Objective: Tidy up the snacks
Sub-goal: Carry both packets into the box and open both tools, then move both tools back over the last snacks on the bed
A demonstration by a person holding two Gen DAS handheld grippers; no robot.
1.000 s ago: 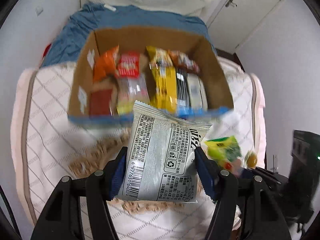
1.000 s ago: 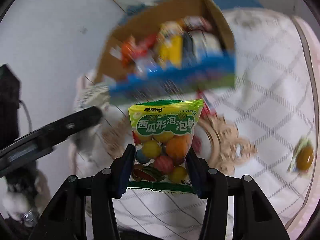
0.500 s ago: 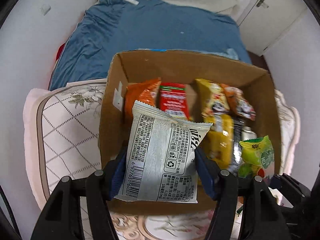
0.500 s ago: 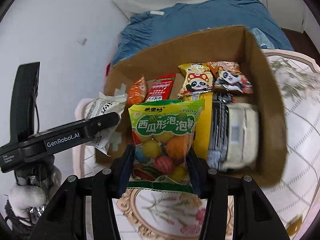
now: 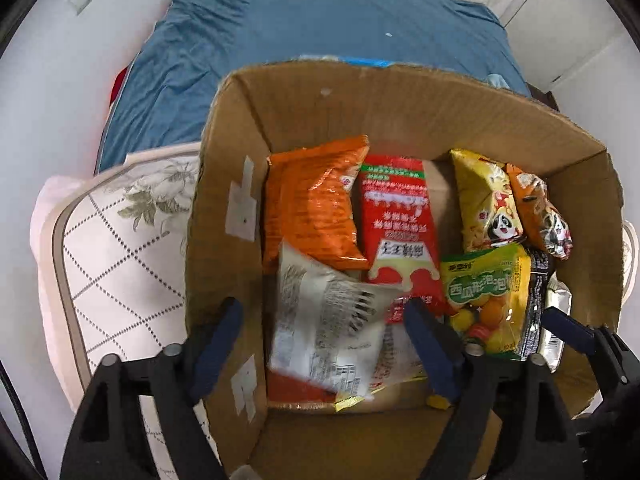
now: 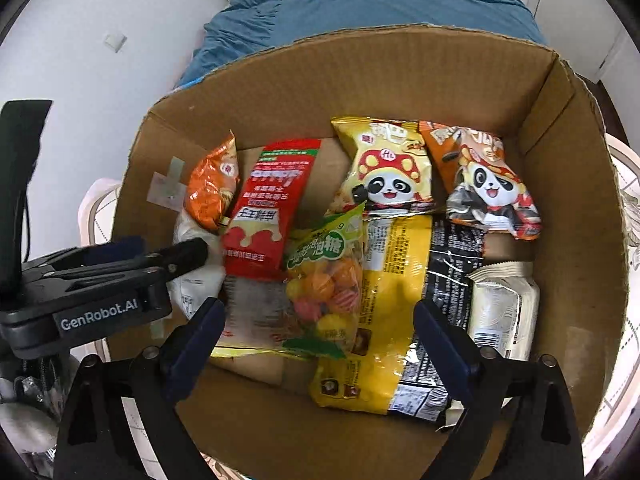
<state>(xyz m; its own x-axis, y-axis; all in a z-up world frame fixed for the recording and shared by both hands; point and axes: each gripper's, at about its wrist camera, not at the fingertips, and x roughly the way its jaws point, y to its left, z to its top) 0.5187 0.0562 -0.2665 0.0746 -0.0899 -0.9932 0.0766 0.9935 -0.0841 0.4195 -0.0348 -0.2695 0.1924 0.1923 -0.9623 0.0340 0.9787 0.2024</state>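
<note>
A cardboard box [image 5: 400,100] [image 6: 360,76] holds several snack packs. My left gripper [image 5: 324,340] is open over the box's left side; the silver-white packet [image 5: 320,332] lies loose between its fingers, blurred, on the orange bag [image 5: 312,200] and red packet [image 5: 396,224]. My right gripper [image 6: 316,340] is open over the box; the green candy bag [image 6: 328,272] [image 5: 484,300] lies free between its fingers on the yellow pack [image 6: 396,280]. Two panda bags [image 6: 384,172] [image 6: 484,184] lie at the back.
The box stands on a quilted white cushion [image 5: 116,248] with a blue blanket [image 5: 320,20] behind it. A white wall is at the left. A white packet [image 6: 500,308] lies at the box's right side. The left gripper's body [image 6: 92,296] shows in the right wrist view.
Both grippers opened over the box. The silver-white packet and the green candy bag dropped out of the fingers into the box.
</note>
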